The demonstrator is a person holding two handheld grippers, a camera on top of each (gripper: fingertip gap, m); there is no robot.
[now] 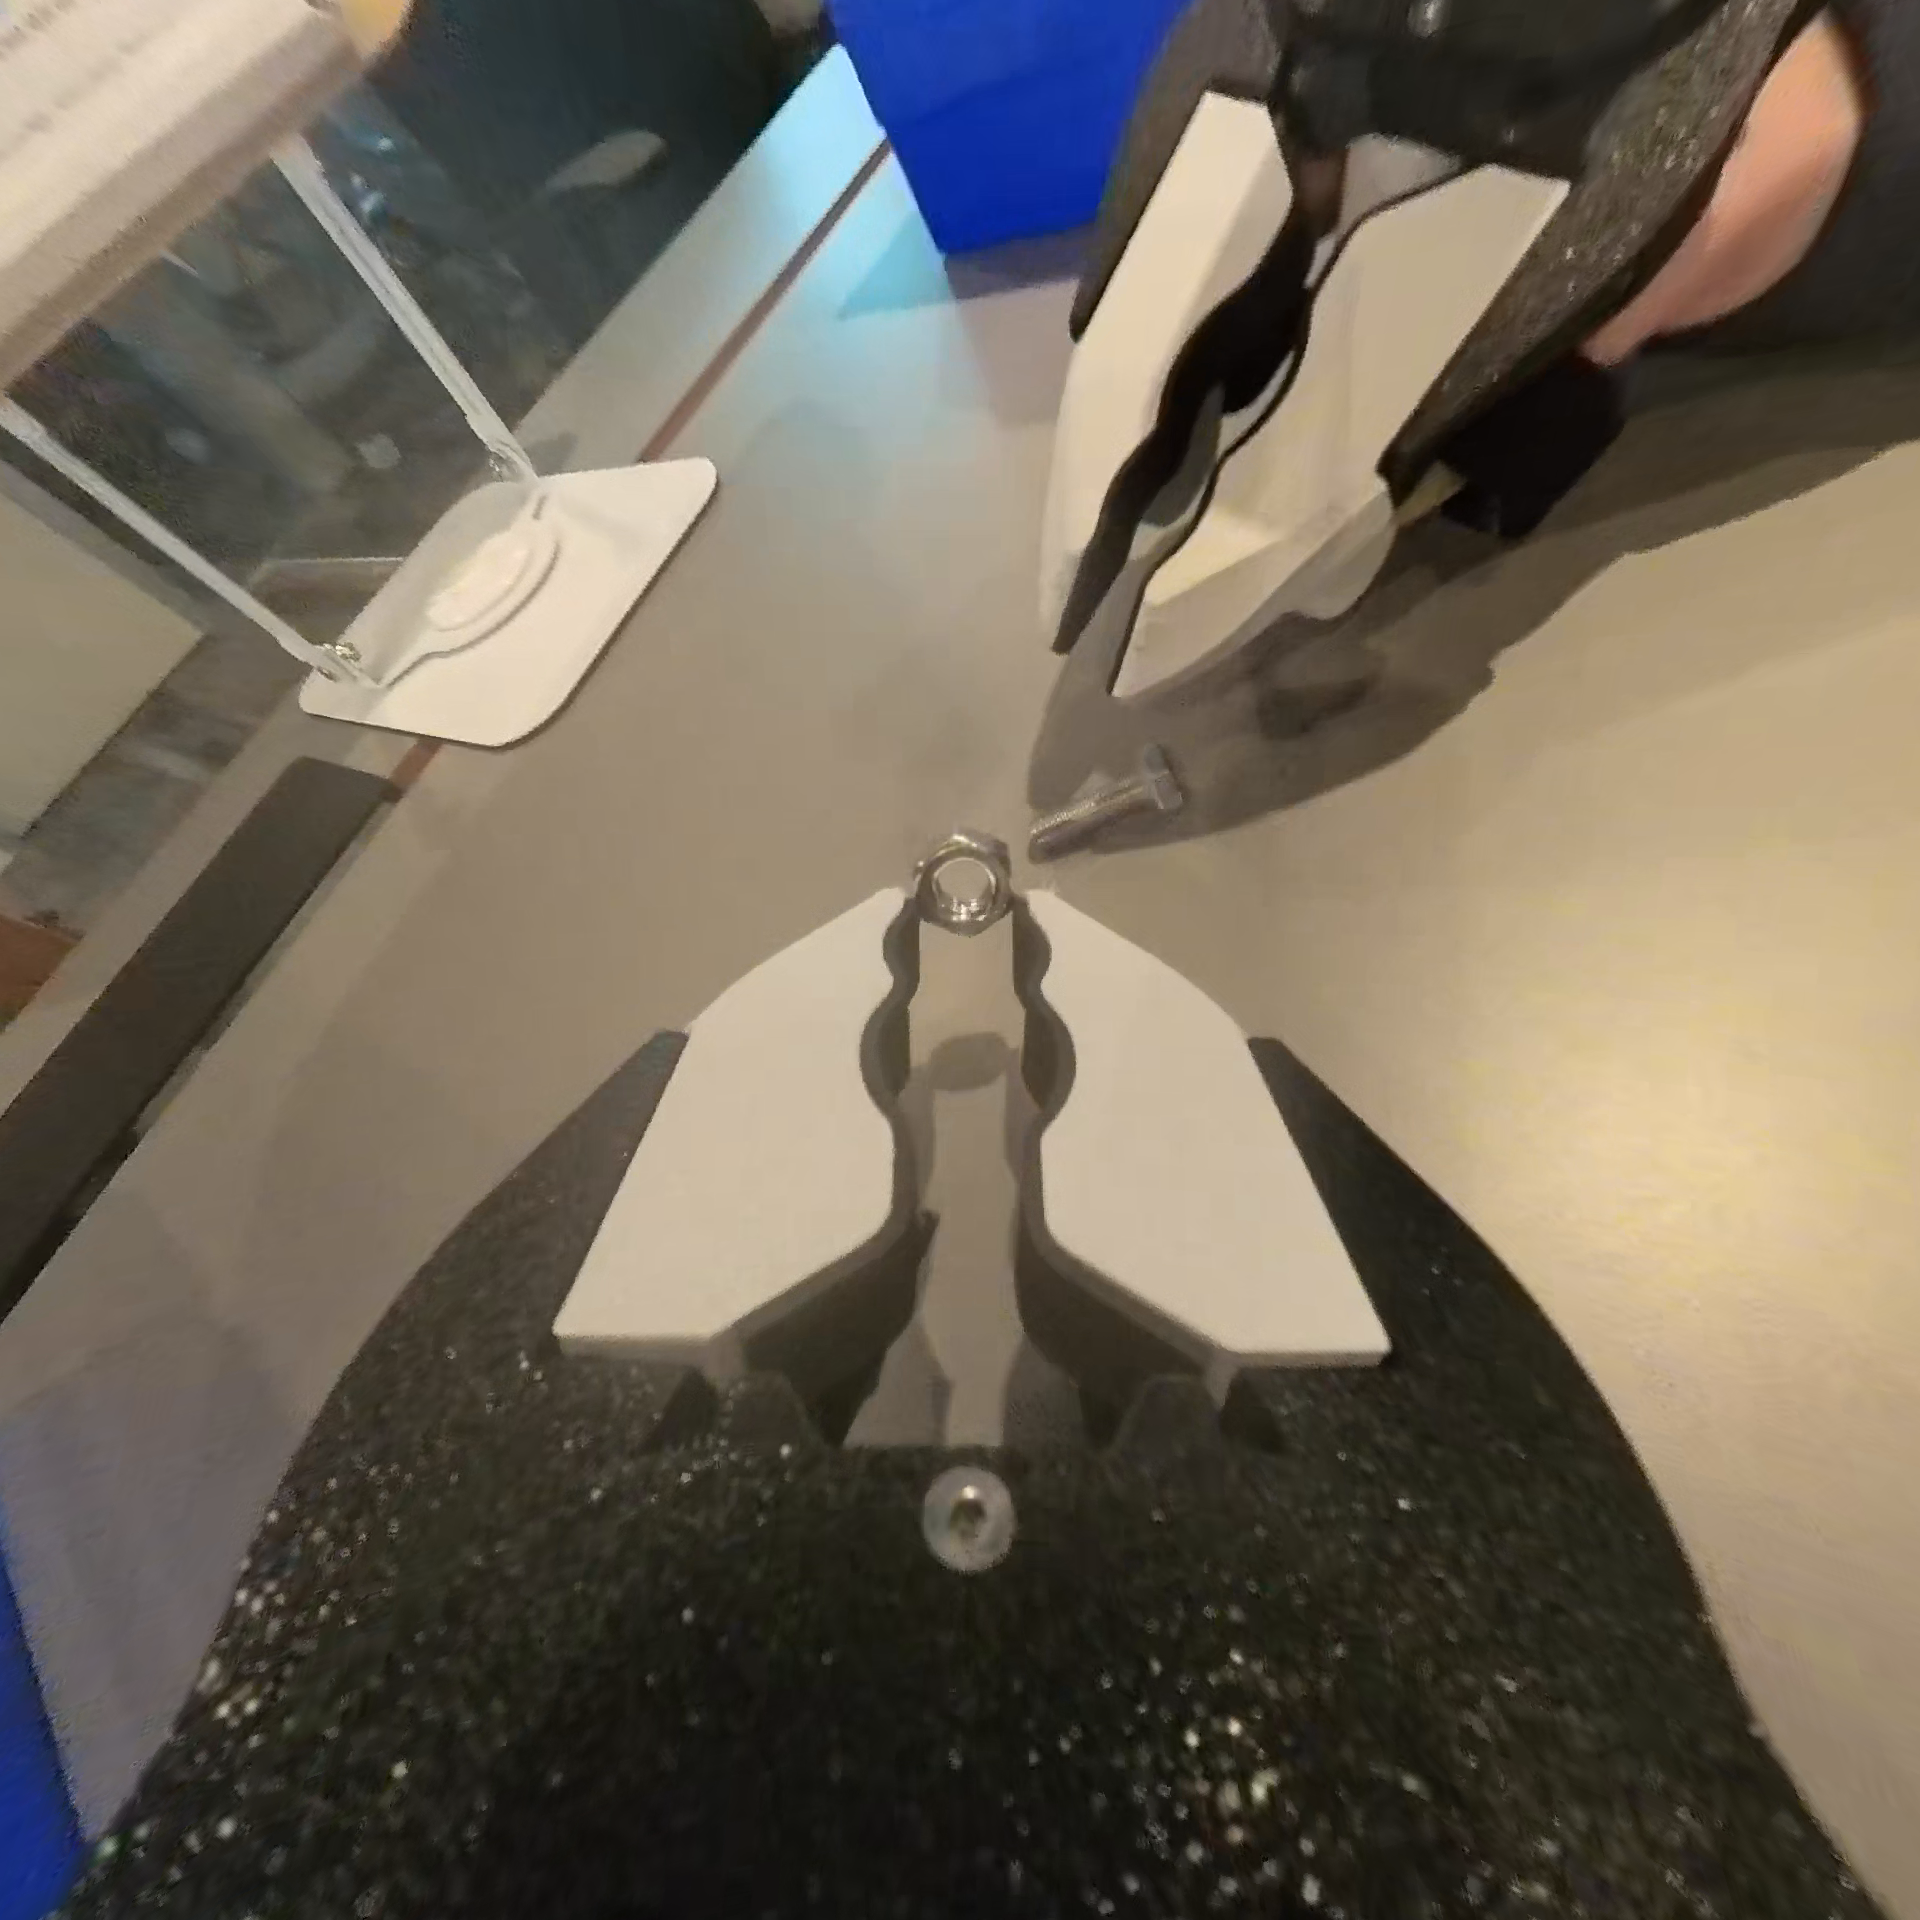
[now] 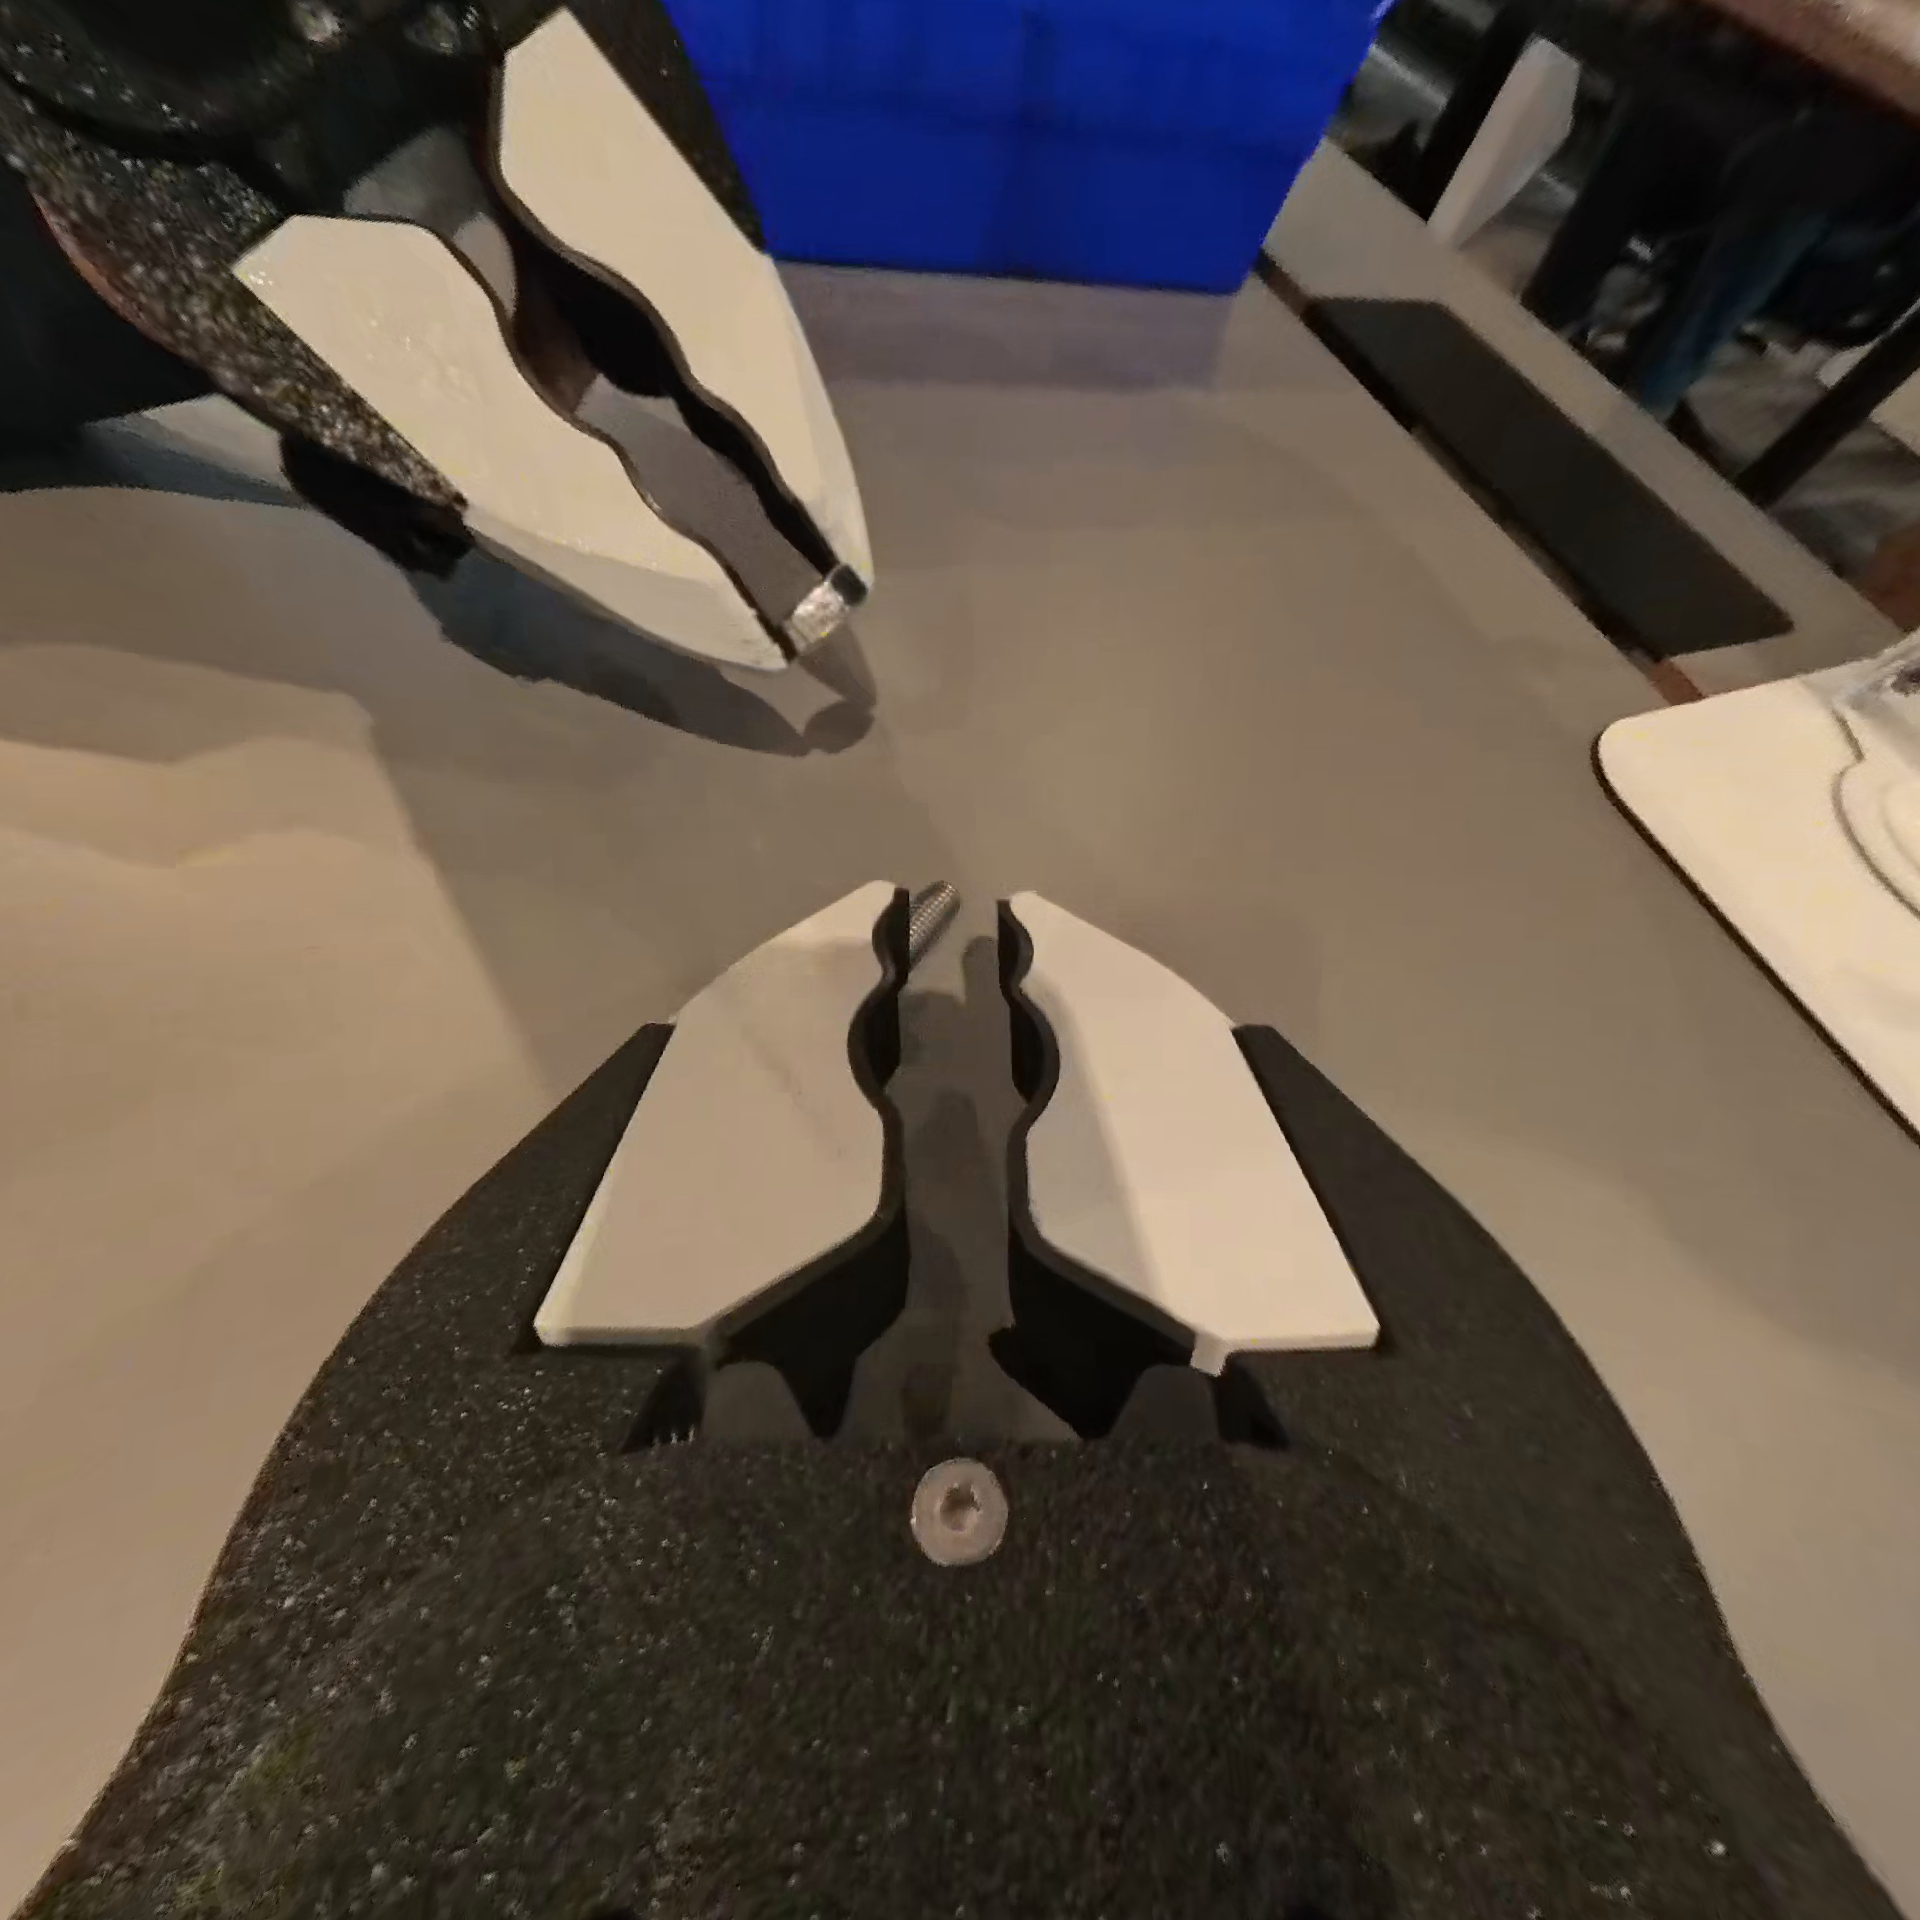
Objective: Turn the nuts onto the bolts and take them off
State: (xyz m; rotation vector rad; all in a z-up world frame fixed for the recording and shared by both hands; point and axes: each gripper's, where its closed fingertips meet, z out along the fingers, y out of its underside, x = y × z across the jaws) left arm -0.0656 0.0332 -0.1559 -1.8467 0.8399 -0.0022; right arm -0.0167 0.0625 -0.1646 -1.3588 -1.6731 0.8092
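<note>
Lying flat under the parted right claw (image 2: 951, 909): bolt (image 1: 1107, 808), threaded end toward nut (image 1: 958, 883).

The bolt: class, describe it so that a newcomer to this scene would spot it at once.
Start at the grey table with the blue bin at its far edge. Nearer, below the right gripper, the bolt lies flat on its side. Unlike the nut pinched in the left gripper, it is long, threaded and hex-headed.

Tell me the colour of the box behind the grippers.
Bright blue; the box shows best in the right wrist view.
</note>
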